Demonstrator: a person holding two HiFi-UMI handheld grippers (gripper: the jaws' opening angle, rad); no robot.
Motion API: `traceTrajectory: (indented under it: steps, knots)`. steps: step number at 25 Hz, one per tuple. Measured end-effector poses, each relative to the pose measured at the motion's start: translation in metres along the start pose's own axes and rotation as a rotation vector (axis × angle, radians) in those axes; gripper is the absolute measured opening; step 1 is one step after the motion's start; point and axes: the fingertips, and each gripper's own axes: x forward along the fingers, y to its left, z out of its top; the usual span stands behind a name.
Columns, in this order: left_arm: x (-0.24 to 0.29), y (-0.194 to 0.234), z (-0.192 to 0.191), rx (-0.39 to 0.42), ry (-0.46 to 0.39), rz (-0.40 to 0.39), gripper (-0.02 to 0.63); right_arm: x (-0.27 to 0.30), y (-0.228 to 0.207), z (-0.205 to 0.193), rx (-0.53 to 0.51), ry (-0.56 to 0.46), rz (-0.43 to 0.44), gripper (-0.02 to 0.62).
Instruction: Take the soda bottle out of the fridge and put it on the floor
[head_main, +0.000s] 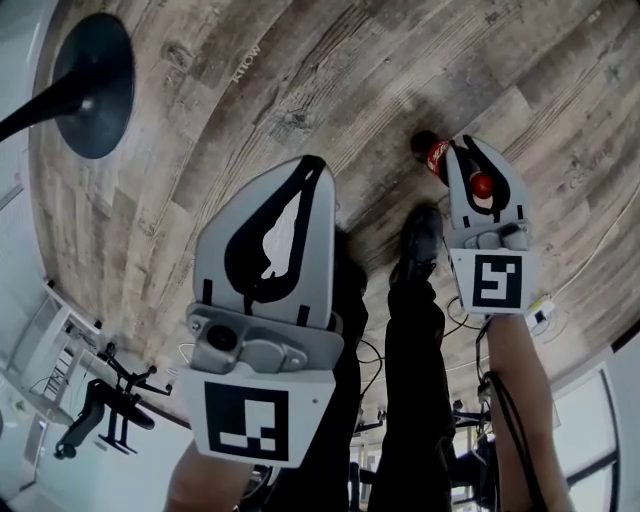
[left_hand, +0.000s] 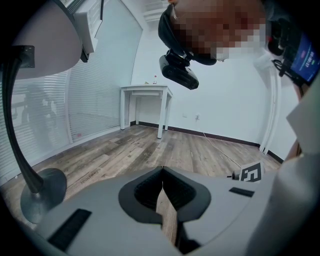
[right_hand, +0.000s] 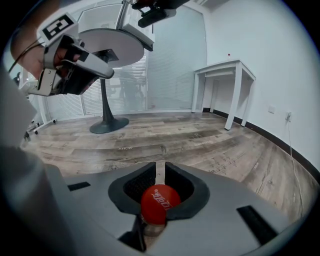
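Note:
The soda bottle is dark with a red label and a red cap. It hangs from my right gripper over the wooden floor, next to the person's shoe. In the right gripper view the cap sits between the jaws, and the right gripper is shut around the neck below it. Whether the bottle's base touches the floor I cannot tell. My left gripper is held higher at the left, shut with nothing in it; its tips meet. No fridge shows in any view.
A black round table pedestal stands on the floor at the far left, and shows too in the right gripper view. A white side table stands by the wall. The person's leg and shoe are beside the bottle. Cables lie at the right.

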Motion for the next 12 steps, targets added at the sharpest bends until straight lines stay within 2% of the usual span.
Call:
traceTrajectory:
  steps: [8, 12]
  knots:
    - [0.003, -0.006, 0.003, -0.011, -0.004, 0.004, 0.017, 0.005, 0.013, 0.001, -0.088, 0.013, 0.062, 0.083]
    - [0.003, -0.012, 0.008, -0.025, -0.013, 0.008, 0.017, 0.001, 0.017, -0.002, -0.099, 0.025, 0.073, 0.092]
